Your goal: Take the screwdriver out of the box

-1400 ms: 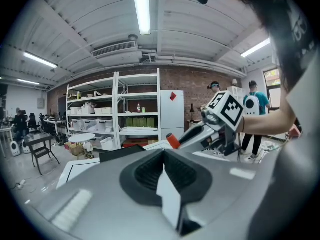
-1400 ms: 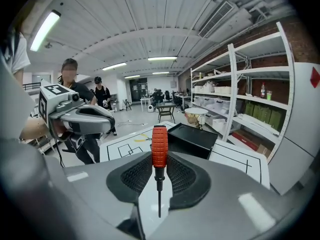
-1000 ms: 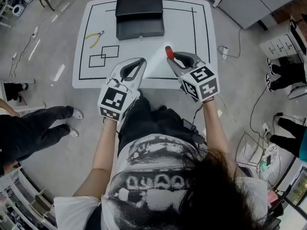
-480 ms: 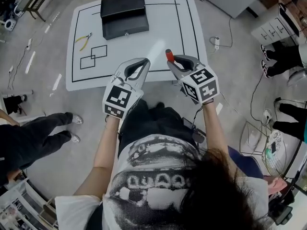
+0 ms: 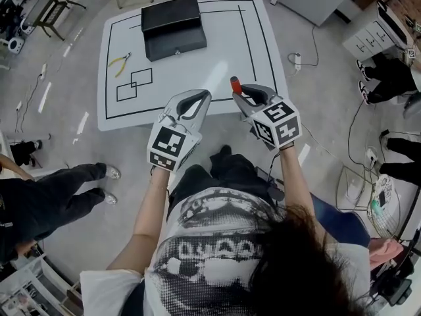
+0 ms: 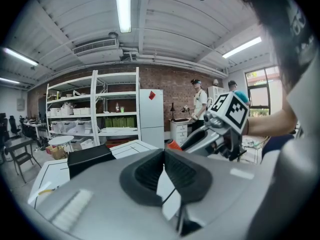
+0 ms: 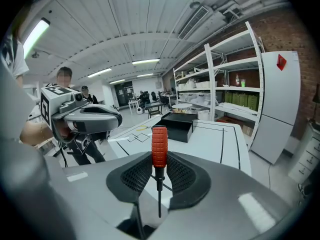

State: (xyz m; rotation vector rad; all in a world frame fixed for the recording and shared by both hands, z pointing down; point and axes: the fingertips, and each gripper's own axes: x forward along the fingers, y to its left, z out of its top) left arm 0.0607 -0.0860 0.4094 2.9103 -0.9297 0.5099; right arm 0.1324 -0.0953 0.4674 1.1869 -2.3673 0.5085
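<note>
In the right gripper view, a screwdriver point(image 7: 159, 145) with a ribbed red handle stands upright between the mesh pads. My right gripper point(image 7: 159, 170) is shut on it, thin shaft pointing down. From the head view the red handle point(image 5: 234, 83) sticks out of the right gripper point(image 5: 241, 92) over the table's near edge. My left gripper point(image 5: 200, 95) hovers beside it to the left, shut with nothing in it point(image 6: 164, 156). The black box point(image 5: 174, 28) stands closed at the far side of the white table point(image 5: 223, 51), apart from both grippers.
Yellow-handled pliers point(image 5: 120, 60) lie at the table's left by two overlapping drawn squares point(image 5: 133, 84). A seated person's legs point(image 5: 59, 183) are on the floor to the left. Shelving point(image 6: 95, 114) and standing people point(image 6: 200, 101) are across the room.
Both grippers have drawn back from the black box toward the table's near edge. The screwdriver stays gripped in the right one and the left stays shut.
</note>
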